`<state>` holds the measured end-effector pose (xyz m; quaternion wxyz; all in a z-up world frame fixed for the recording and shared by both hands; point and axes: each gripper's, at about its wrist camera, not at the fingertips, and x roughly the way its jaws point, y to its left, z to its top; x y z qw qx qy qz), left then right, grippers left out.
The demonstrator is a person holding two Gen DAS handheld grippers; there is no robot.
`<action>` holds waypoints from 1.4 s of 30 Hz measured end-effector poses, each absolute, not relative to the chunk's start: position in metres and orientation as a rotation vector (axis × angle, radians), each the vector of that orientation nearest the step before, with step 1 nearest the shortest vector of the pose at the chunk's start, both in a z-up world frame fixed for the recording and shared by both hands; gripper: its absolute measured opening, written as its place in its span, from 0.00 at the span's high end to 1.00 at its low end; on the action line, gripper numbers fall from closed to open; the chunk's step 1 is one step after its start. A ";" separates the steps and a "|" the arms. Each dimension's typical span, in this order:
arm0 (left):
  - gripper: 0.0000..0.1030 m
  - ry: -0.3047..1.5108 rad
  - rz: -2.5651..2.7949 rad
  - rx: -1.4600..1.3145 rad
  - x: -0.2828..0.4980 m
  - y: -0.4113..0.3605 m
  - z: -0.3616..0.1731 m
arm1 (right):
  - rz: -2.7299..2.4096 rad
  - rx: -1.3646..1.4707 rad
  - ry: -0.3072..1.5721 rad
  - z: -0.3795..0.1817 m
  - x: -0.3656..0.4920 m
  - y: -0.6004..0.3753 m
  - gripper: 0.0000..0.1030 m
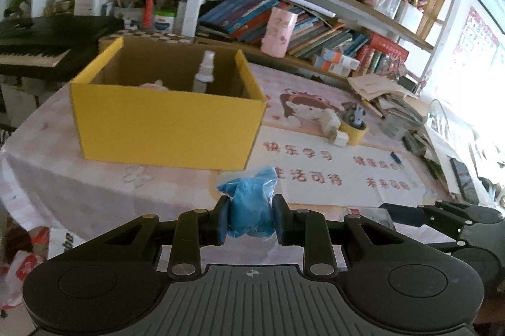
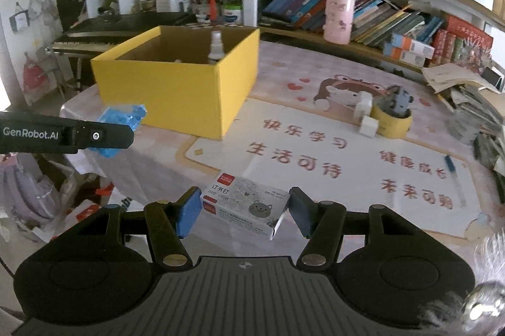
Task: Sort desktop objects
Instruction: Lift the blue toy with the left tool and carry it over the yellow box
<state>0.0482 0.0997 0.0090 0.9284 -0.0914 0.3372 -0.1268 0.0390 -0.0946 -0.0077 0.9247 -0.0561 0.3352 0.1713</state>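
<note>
Blue crumpled plastic bag [image 1: 251,203] pinched tight between the pads of the left gripper [image 1: 251,217], jaws nearly closed, held above the near edge of the table [image 1: 94,194]. Same bag [image 2: 121,123] seen from the right wrist, poking out past the left gripper's black finger. White staple box [image 2: 244,203] with a grey cat face clamped lengthwise in the right gripper [image 2: 244,211], jaws partly open, blue pads against both ends. Beyond both, on the pink patterned table cover, an open yellow cardboard box [image 1: 167,124] with a clear spray bottle [image 1: 204,74] upright inside. Further right, a yellow tape roll [image 2: 393,121] with a small grey toy [image 2: 396,101] in its ring and a white block [image 2: 368,124] touching its side. Blue-capped pen [image 2: 454,178] lying near the right edge, well apart from the rest.
</note>
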 end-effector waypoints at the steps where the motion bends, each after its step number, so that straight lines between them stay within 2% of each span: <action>1: 0.74 0.691 -0.255 -0.188 0.046 0.103 0.009 | 0.358 -0.112 0.692 -0.009 0.039 -0.092 0.44; 24: 0.74 0.645 -0.102 -0.269 0.020 0.170 0.011 | 0.528 -0.214 0.681 -0.004 0.040 -0.015 0.44; 34: 0.74 0.609 -0.062 -0.254 0.037 0.176 0.013 | 0.553 -0.240 0.676 -0.004 0.057 -0.008 0.44; 42: 0.74 0.553 -0.063 -0.209 0.075 0.176 0.030 | 0.580 -0.190 0.618 0.012 0.104 -0.001 0.44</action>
